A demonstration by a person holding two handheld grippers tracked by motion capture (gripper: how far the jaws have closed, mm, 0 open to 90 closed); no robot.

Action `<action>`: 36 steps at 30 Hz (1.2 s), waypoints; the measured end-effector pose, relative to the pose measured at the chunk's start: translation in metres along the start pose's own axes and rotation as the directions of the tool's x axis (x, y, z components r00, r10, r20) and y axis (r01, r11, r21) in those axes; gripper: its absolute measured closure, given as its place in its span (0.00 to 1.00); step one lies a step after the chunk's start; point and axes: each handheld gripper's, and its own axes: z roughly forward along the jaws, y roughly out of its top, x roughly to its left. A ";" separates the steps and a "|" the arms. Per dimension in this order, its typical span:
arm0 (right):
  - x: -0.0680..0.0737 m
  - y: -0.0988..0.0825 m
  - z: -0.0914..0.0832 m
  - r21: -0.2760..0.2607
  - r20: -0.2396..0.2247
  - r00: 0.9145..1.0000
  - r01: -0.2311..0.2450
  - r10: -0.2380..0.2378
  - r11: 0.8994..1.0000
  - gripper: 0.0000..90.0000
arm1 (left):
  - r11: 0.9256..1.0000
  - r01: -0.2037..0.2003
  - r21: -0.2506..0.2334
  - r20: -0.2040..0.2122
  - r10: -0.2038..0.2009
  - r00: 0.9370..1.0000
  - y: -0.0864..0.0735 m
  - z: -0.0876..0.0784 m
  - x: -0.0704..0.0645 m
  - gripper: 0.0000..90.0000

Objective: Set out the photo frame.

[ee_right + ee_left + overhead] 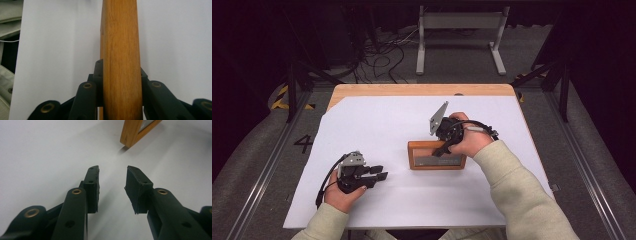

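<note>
A person stands at the near edge of a wooden table (pixel 422 90) covered with a white sheet (pixel 377 125), a two-jaw tool in each hand. Just right of the sheet's centre lies a small wooden picture frame (pixel 435 161), its long sides running from 9 to 3 o'clock, with a grey pane or insert inside; from above I cannot tell for sure whether it lies flat or is being tipped up on an edge. The right gripper (pixel 443 148) comes in over the frame's far rail from about 1 o'clock, and in the right gripper view its jaws are clamped on the frame's wooden edge (pixel 121 62), one pad on each face with the grain running straight up between them. That grip across the thin rail looks chosen to give a firm pinch on flat wood, handy for lifting or standing the frame. The left gripper (pixel 381 172) rests low on the sheet toward 8 o'clock, well apart from the frame, pointing toward 3 o'clock; in the left gripper view its jaws stand apart with nothing between them, and a corner of the frame (pixel 130 135) shows ahead. It seems parked there, ready to steady the frame's left end if needed.
</note>
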 end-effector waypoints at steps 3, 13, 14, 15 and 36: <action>-0.001 -0.002 0.004 -0.008 -0.009 1.000 -0.002 0.002 1.000 0.81 | 1.000 -0.002 0.002 0.003 0.002 1.000 0.001 0.001 0.000 0.71; -0.006 -0.007 0.010 -0.016 -0.025 1.000 0.019 -0.019 1.000 0.80 | 1.000 0.002 -0.002 0.003 -0.002 1.000 0.001 0.001 -0.002 0.71; -0.006 -0.007 0.010 -0.016 -0.025 1.000 0.018 -0.018 1.000 0.80 | 1.000 0.002 -0.002 0.003 -0.002 1.000 0.001 0.001 -0.002 0.71; -0.006 -0.007 0.010 -0.016 -0.025 1.000 0.018 -0.018 1.000 0.80 | 1.000 -0.005 -0.005 0.002 0.005 1.000 0.001 0.001 -0.001 0.71; -0.010 -0.012 0.003 -0.160 0.208 0.961 -0.153 0.185 0.975 0.24 | 1.000 -0.008 -0.006 -0.006 0.008 1.000 0.002 0.001 -0.002 0.66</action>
